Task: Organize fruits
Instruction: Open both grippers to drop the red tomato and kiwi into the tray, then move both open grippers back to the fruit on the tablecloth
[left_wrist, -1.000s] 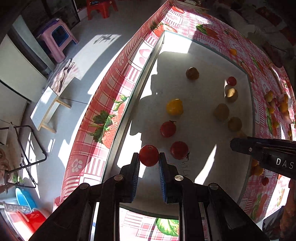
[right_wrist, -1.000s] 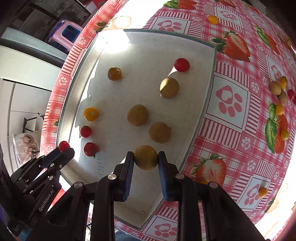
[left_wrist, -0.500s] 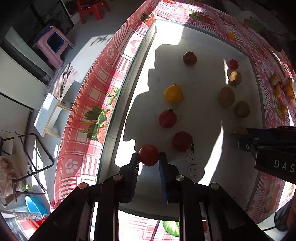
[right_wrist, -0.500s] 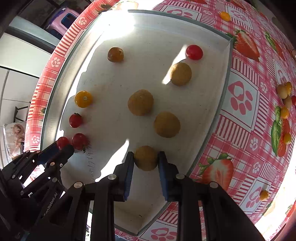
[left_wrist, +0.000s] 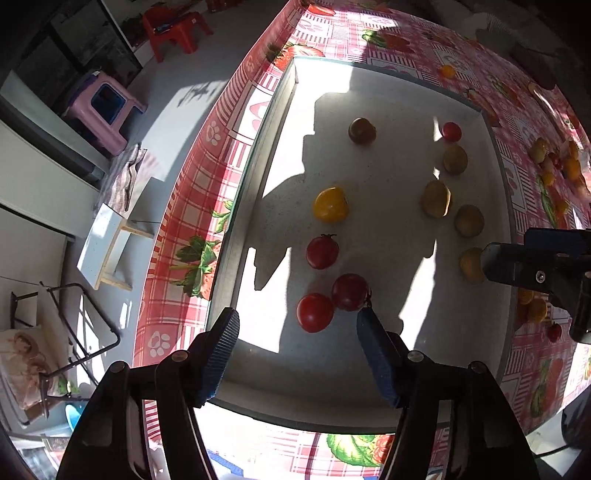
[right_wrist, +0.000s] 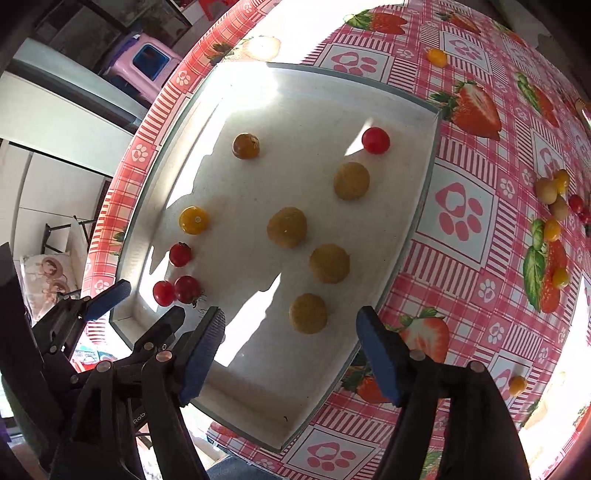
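A white tray (left_wrist: 406, 402) (right_wrist: 258, 413) lies on the strawberry tablecloth and holds fruit. My left gripper (left_wrist: 297, 345) is open, and a red tomato (left_wrist: 314, 312) lies free on the tray between its fingers, touching a darker red tomato (left_wrist: 350, 291). A third red tomato (left_wrist: 322, 252) and a yellow tomato (left_wrist: 330, 205) lie beyond. My right gripper (right_wrist: 290, 345) is open, and a tan round fruit (right_wrist: 308, 313) lies on the tray between its fingers. Three more tan fruits (right_wrist: 329, 263) line up past it.
A brown fruit (right_wrist: 245, 145) and a small red tomato (right_wrist: 375, 140) lie at the tray's far end. Several loose small fruits (right_wrist: 552, 206) lie on the tablecloth to the right. The table edge drops to the floor on the left, with a purple stool (left_wrist: 105, 107) beyond.
Both grippers have opened. The left one let go of the red tomato and the right one let go of the tan fruit; both fruits now rest on the tray.
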